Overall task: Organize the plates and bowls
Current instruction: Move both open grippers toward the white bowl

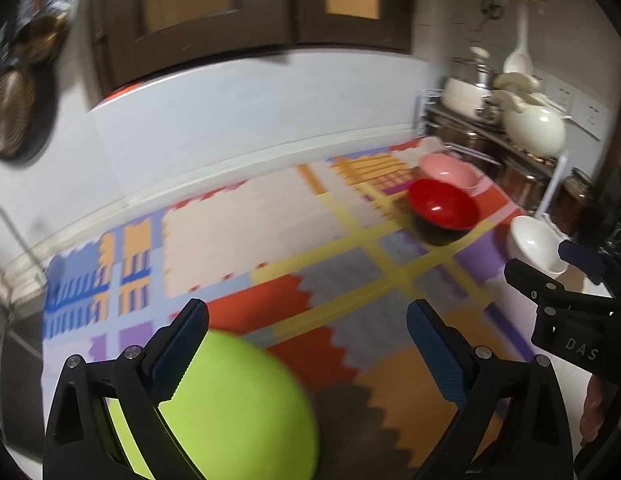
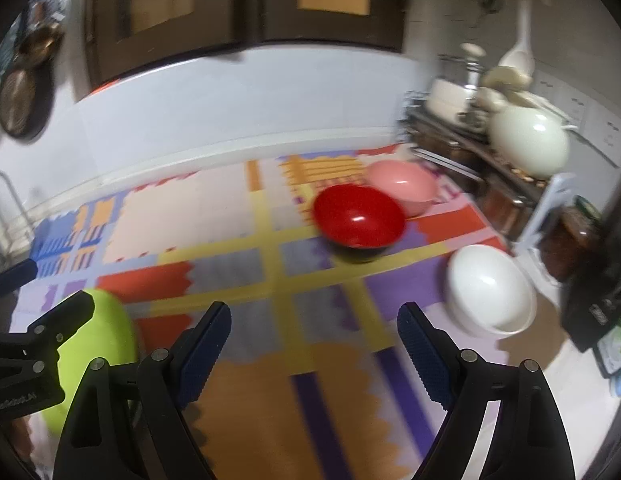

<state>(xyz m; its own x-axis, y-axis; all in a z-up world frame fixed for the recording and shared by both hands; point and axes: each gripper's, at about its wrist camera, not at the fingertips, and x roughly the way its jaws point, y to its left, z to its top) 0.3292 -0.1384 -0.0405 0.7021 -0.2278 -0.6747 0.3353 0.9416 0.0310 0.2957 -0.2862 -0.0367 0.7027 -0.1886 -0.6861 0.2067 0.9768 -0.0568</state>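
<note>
A lime green bowl (image 1: 234,408) lies upside down on the patterned mat, just under and partly between the fingers of my open left gripper (image 1: 306,344); it also shows at the left of the right wrist view (image 2: 106,336). A red bowl with a black outside (image 1: 444,210) (image 2: 358,220), a pink bowl (image 1: 450,170) (image 2: 404,186) behind it and a white bowl (image 1: 536,242) (image 2: 488,290) stand upright at the mat's right side. My right gripper (image 2: 314,344) is open and empty above the mat, well short of the white bowl.
A colourful patterned mat (image 2: 230,264) covers the counter. A metal rack (image 2: 470,148) with a white pot (image 2: 530,142) and ladles stands at the back right. Dark cabinet doors (image 1: 238,12) hang above. Pans (image 1: 14,116) hang on the left wall.
</note>
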